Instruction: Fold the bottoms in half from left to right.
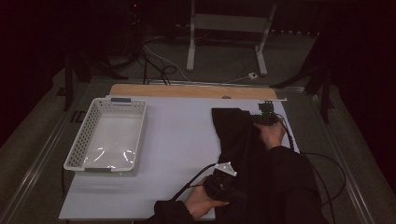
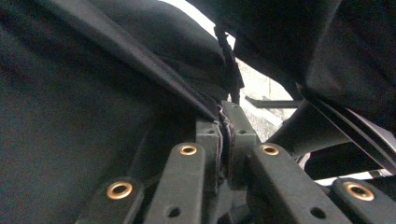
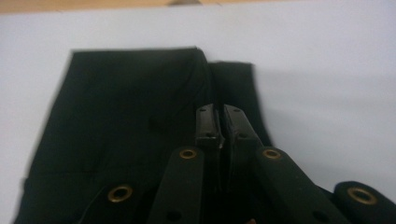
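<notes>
At the left of the high view, a white basket [image 1: 106,136] stands empty on the white table [image 1: 182,140], well apart from the work. Nothing lies between it and the black cloth [image 1: 238,140], so that stretch of table is free for laying fabric out or sliding it leftward.

The cloth lies right of centre as a long dark strip. Its long axis runs from the lower middle of the frame, near the table's front edge, up to a squared-off end in the upper right, short of the wooden strip [image 1: 187,90] along the far edge.

The left gripper [image 1: 223,184] sits at the lower middle, at the cloth's near end. In the left gripper view its jaws are closed on a seam or fold of the cloth [image 2: 84,107], which drapes up and away to the left.

The right gripper [image 1: 265,116] is in the upper right of the high view, at the far end of the strip along its right edge. In the right gripper view its jaws are pressed together with the cloth's [image 3: 126,116] edge pinched between them, and the far corners lie flat on the table just beyond.

So each gripper holds one end, and the strip is stretched between them. The likely next move is a fold or shift of the whole length, with only the person's dark sleeve [image 1: 289,182] crowding the lower right.
</notes>
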`<state>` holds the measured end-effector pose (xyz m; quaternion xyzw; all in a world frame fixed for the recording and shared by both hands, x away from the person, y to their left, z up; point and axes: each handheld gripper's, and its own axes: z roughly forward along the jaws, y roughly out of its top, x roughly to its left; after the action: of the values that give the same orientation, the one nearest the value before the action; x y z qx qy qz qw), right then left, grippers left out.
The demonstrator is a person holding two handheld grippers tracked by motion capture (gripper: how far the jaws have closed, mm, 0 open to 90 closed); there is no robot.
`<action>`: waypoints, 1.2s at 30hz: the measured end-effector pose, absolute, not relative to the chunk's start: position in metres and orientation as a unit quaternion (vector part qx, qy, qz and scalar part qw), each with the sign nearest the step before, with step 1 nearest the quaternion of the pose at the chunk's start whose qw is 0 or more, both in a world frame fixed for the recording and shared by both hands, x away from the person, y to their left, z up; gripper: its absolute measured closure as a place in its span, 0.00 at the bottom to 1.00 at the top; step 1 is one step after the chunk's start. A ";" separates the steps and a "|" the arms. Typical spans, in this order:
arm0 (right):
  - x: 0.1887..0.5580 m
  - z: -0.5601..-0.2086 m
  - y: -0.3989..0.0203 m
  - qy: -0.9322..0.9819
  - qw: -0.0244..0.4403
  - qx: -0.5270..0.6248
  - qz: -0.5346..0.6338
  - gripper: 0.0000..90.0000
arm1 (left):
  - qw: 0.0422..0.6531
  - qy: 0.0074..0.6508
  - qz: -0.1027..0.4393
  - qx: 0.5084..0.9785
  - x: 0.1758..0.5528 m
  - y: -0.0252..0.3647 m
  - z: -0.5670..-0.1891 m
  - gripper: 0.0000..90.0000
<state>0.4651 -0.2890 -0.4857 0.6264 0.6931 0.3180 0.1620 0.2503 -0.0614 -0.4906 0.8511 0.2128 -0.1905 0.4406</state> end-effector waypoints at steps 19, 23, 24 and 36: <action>0.455 -0.481 -0.315 0.691 0.168 0.623 0.324 0.61 | 0.443 0.228 -0.199 0.844 0.262 -0.081 -0.500 0.96; 0.448 -0.470 -0.317 0.700 0.178 0.611 0.322 0.49 | 0.445 0.223 -0.200 0.844 0.263 -0.091 -0.499 0.96; 0.445 -0.467 -0.317 0.704 0.177 0.609 0.321 0.46 | 0.446 0.221 -0.201 0.844 0.262 -0.094 -0.499 0.96; 0.387 -0.458 -0.326 0.755 0.191 0.554 0.295 0.38 | 0.444 0.209 -0.204 0.847 0.265 -0.134 -0.501 0.97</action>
<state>0.3869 -0.3264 -0.4575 0.5540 0.7548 0.2949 0.1910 0.2648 -0.1342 -0.5008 0.8468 0.2088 -0.2044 0.4445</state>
